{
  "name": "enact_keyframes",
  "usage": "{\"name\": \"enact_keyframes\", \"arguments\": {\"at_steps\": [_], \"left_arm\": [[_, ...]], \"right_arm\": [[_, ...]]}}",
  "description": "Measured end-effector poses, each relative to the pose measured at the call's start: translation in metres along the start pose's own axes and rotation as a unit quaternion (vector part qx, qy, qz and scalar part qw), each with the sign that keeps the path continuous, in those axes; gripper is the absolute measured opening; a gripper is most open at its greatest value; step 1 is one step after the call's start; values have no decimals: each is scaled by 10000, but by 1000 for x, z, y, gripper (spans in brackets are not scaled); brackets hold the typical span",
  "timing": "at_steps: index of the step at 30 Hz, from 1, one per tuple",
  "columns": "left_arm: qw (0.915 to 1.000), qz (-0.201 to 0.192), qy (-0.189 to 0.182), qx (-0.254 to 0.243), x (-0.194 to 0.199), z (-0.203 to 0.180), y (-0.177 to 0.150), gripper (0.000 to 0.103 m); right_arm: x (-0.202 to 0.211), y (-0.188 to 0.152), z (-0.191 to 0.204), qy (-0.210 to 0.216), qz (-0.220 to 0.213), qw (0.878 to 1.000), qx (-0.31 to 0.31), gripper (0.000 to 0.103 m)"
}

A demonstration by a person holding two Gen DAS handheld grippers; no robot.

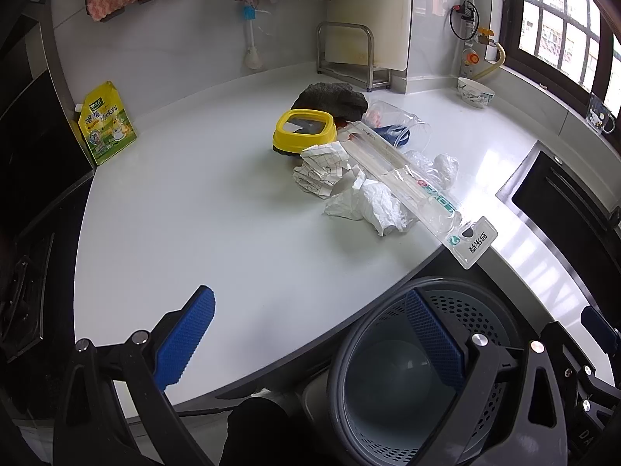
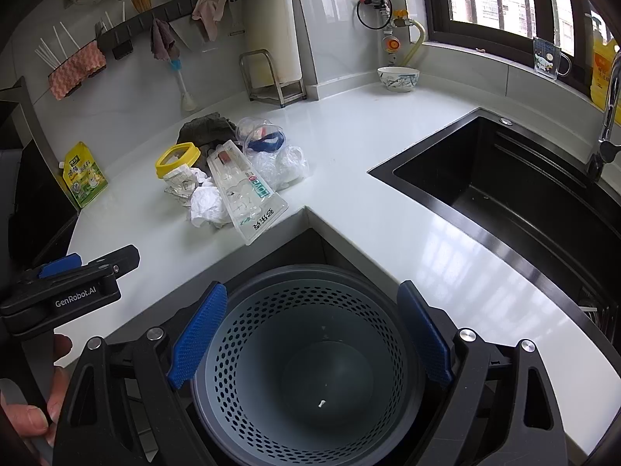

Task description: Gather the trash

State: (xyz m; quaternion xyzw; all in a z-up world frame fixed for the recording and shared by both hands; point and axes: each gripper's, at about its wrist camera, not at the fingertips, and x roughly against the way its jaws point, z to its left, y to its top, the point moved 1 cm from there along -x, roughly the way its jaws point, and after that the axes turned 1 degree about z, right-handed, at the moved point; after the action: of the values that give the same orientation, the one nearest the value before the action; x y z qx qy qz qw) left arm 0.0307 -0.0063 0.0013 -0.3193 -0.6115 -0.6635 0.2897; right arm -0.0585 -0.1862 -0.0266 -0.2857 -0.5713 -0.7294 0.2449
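Observation:
A pile of trash lies mid-counter: crumpled white paper (image 1: 368,202) (image 2: 207,204), a long clear blister pack (image 1: 411,182) (image 2: 248,194) that overhangs the counter's inner corner, printed crumpled paper (image 1: 322,167), clear plastic wrap (image 1: 440,165) (image 2: 287,163) and a tipped plastic cup (image 1: 399,124) (image 2: 260,132). A yellow-lidded container (image 1: 304,130) (image 2: 177,159) and a dark cloth (image 1: 330,97) sit behind them. A grey perforated bin (image 1: 465,305) (image 2: 248,310) stands below the counter corner, nearly empty. My left gripper (image 1: 310,334) is open over the counter's front edge. My right gripper (image 2: 310,338) hangs open above the bin.
A yellow-green seasoning pouch (image 1: 106,124) leans at the left by the stove (image 1: 23,291). A black sink (image 2: 504,194) with a faucet (image 2: 609,116) is on the right. A bowl (image 2: 398,77) and a metal rack (image 2: 271,77) stand at the back. A hand (image 2: 39,407) holds the left gripper.

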Motion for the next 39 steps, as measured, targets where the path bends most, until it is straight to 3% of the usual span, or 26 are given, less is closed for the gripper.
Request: {"name": "enact_keyframes", "arguments": {"at_steps": [39], "left_arm": [[9998,-137,24,168,8,15,-19,97]], "right_arm": [[11,-18,4,-40,-93,9999,68,85]]}}
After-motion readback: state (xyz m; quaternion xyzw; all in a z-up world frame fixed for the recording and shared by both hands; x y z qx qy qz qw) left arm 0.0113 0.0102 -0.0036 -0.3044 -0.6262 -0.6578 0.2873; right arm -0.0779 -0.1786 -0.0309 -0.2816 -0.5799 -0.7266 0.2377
